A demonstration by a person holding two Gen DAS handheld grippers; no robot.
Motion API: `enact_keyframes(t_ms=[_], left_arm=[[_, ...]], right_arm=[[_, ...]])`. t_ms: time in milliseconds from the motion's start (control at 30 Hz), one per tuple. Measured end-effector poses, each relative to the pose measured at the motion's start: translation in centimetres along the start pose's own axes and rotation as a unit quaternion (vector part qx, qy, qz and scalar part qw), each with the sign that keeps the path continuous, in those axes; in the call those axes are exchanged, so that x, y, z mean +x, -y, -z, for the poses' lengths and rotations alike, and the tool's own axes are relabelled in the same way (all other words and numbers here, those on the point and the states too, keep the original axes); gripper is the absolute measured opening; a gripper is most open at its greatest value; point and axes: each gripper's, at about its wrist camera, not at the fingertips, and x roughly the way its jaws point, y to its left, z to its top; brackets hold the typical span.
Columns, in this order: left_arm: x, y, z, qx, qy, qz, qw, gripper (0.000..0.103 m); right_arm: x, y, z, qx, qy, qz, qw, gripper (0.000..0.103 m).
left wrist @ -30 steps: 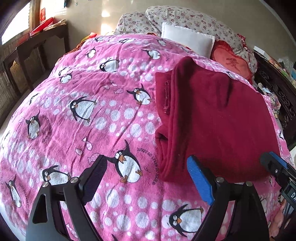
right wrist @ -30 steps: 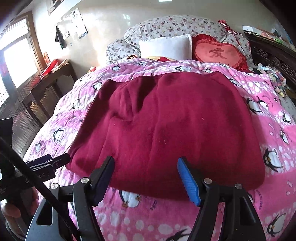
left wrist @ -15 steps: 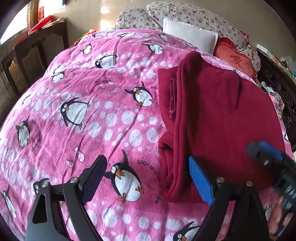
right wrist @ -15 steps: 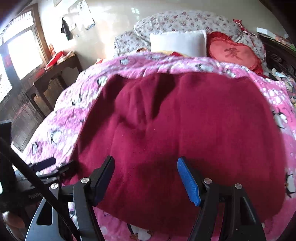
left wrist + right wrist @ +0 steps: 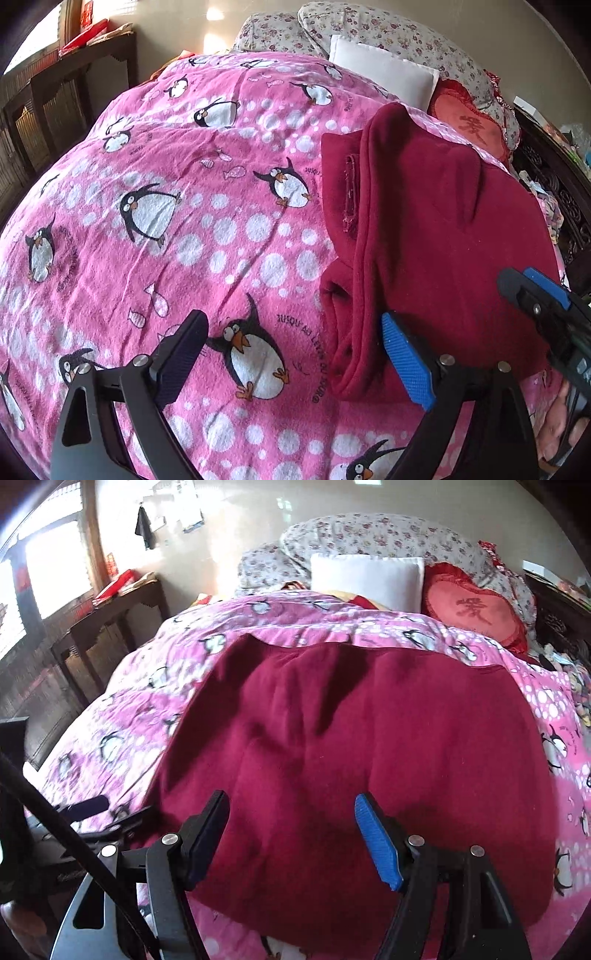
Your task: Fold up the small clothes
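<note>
A dark red fleece garment (image 5: 436, 229) lies folded on the pink penguin blanket (image 5: 184, 229), its thick folded edge facing left with a seam strip showing. My left gripper (image 5: 291, 332) hovers at the garment's near left corner. Its jaws are opening, the blue finger (image 5: 404, 362) over the folded edge and the black finger over bare blanket, and nothing is pinched. My right gripper (image 5: 291, 801) stands open low over the garment (image 5: 369, 738) near its front hem, gripping nothing. Each gripper shows in the other's view: the right gripper (image 5: 535, 291), the left gripper (image 5: 96, 808).
At the head of the bed lie floral pillows (image 5: 369, 531), a white pillow (image 5: 365, 576) and a red heart cushion (image 5: 472, 609). A dark wooden table (image 5: 110, 616) stands by the window on the left. Carved dark furniture (image 5: 561, 199) with clutter runs along the right side.
The right gripper has slid across over the garment, which now fills more of its view. The left gripper's jaws have spread a little and it has hardly shifted. The garment lies as before.
</note>
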Motion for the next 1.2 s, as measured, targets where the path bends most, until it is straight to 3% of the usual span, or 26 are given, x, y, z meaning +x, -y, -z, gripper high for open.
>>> enact_keyframes(t_ms=[500,1200], left_arm=[[-0.9,1.1,-0.3,0.002,0.020,0.003,0.9998,0.093],[1.0,1.6,0.3,0.009,0.002,0.003,1.0000,0.095]], right_arm=[[-0.8,2.2,0.2,0.017,0.009,0.063,0.998,0.075],[1.0,2.6,1.5,0.015,-0.009,0.076,0.997,0.078]])
